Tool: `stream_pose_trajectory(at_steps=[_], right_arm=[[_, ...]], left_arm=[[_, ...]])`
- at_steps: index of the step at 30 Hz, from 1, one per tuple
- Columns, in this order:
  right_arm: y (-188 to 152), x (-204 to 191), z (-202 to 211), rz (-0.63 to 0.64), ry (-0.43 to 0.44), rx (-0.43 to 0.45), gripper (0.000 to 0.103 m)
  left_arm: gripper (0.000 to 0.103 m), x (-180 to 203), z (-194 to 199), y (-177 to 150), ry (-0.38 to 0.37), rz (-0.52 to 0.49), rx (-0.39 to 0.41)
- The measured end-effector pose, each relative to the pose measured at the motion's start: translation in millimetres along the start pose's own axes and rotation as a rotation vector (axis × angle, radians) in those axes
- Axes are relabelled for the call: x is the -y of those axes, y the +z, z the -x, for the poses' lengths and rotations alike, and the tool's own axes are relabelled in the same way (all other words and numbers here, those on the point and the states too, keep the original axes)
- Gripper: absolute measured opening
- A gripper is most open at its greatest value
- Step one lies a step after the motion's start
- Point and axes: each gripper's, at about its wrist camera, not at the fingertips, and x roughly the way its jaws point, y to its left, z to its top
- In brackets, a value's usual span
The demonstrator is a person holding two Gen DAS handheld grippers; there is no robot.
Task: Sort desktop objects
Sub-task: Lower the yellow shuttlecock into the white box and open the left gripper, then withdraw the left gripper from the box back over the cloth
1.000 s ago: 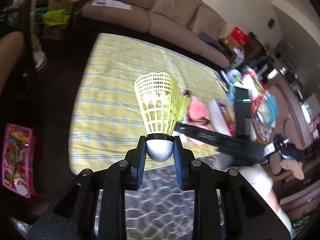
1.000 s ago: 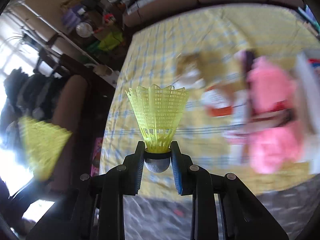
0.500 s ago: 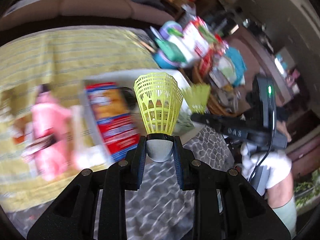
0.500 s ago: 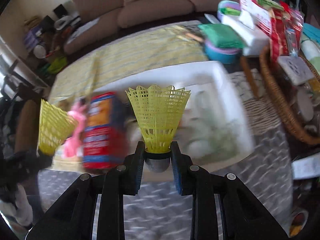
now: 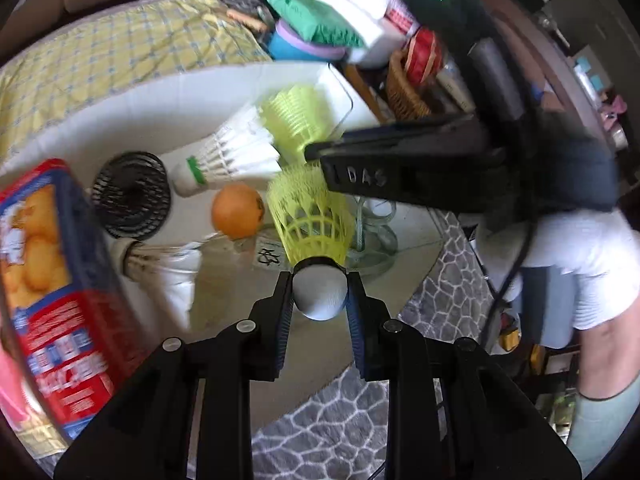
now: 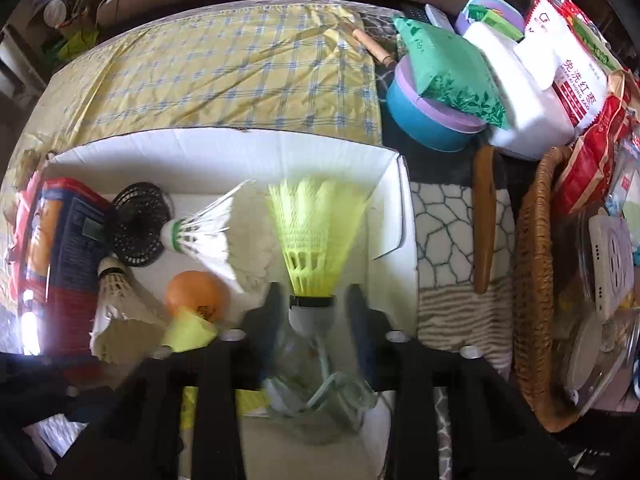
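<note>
**Both shuttlecocks over the box — right one being let go, left one held**

Right gripper (image 6: pixel 314 300): jaws opening. Its yellow shuttlecock (image 6: pixel 316 236) sits between them, but the pads show a gap either side of the white cork, so the grip looks released. It hangs over the white cardboard box (image 6: pixel 240 148), skirt pointing at the far wall, and is motion-blurred, so I can't tell if it is falling yet.

Left gripper (image 5: pixel 319 300): clenched on the cork of a second yellow shuttlecock (image 5: pixel 312 220), skirt up, also above the box interior, just beside the right gripper's body in the left wrist view.

Already in the box:
- two white feather shuttlecocks (image 6: pixel 204 236), one with a green band
- an orange ball (image 6: pixel 198 294)
- a black round grille, maybe a small fan (image 6: pixel 138 224)
- something clear with a pale cord by the near wall, too blurred to name

Red-and-blue biscuit box (image 5: pixel 48 288) stands at the box's left edge — can't tell whether inside or outside it.

Judgement: sorting well along for the sports items. Left to do — finish the right drop, then release the left shuttlecock. Clutter to the right (wicker basket (image 6: pixel 532 280), packets, a blue tub) may or may not be in scope.
</note>
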Motion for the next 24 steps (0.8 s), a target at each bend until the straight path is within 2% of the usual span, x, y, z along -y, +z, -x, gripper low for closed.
stream_pose_trajectory(at_steps=[4,7,9,12,14,15,19,20,24], right_arm=[[-4,28,30,-0.093,0.125,0.118,0.047],[-17,42,59,-0.151,0.171,0.206,0.047],[-26,51,72,-0.191,0.208,0.236,0.047],[-33,56,80,-0.215,0.216,0.241,0.048],[-38,56,81,-0.227,0.211,0.230,0.048],[-42,55,82,-0.232,0.212,0.224,0.048],[-54,48,81,-0.251,0.238,0.225,0.048],[-57,46,81,-0.258,0.243,0.227,0.048],[-66,33,92,-0.287,0.262,0.249,0.049]], left_arm=[[0.024,11,-19,-2,-0.001,-0.014,-0.032],[0.024,18,-32,1,0.007,-0.010,-0.040],[0.024,22,-42,4,0.006,0.006,-0.049],[0.024,27,-58,5,0.012,0.010,-0.092],[0.029,24,-70,9,0.033,0.012,-0.133],[0.033,21,-67,9,0.046,0.020,-0.126],[0.060,17,-28,0,0.018,0.027,-0.064],[0.063,16,-20,-3,0.018,0.023,-0.054],[0.064,3,38,-24,0.019,0.020,0.018]])
